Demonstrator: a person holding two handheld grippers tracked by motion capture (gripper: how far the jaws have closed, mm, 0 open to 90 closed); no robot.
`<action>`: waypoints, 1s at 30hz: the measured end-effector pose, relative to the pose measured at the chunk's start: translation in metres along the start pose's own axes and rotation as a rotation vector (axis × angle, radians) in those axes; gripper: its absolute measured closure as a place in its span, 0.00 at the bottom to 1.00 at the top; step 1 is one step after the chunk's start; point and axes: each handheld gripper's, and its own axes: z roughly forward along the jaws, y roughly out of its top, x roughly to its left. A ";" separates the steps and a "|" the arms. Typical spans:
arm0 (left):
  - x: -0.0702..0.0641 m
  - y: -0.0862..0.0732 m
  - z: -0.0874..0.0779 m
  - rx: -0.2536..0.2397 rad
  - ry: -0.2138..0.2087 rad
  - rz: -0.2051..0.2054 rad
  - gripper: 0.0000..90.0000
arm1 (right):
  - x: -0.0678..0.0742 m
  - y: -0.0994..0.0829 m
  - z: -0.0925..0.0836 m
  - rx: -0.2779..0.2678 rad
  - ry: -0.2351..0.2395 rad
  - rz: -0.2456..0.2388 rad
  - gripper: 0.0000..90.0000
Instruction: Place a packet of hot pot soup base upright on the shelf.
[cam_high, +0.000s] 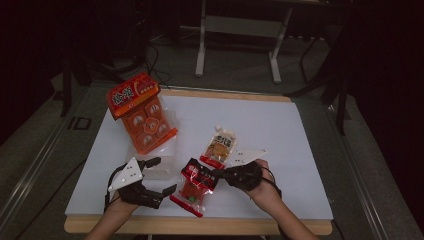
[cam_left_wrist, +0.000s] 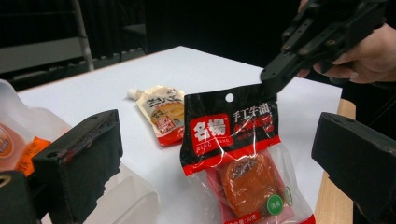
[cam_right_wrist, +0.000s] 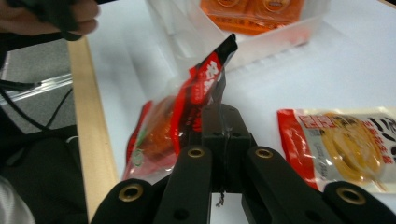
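Right gripper (cam_high: 218, 174) has its fingers clamped on the top corner of the red-black packet (cam_high: 196, 186), by the header edge. The packet hangs tilted, long axis running from that pinched corner down toward the near counter (cam_high: 280, 130) edge, lower end at or just off the surface, can't tell which. Left gripper (cam_high: 162, 176) sits just left of the packet, fingers apart and empty, packet roughly between them and beyond. Clear tray (cam_high: 159, 167) lies just behind the left gripper, so the packet's way there is left and away. Yellow pouch (cam_high: 219, 146) lies flat behind, apart.
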 end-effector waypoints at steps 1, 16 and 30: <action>0.000 0.000 0.001 -0.001 -0.015 -0.004 0.03 | 0.002 0.001 -0.001 -0.003 -0.003 -0.006 1.00; 0.001 0.006 0.018 0.046 -0.094 0.078 0.17 | 0.023 0.016 -0.010 -0.039 -0.010 -0.106 1.00; 0.003 0.007 0.032 0.091 -0.213 0.097 0.65 | 0.035 0.020 -0.016 -0.069 0.017 -0.142 1.00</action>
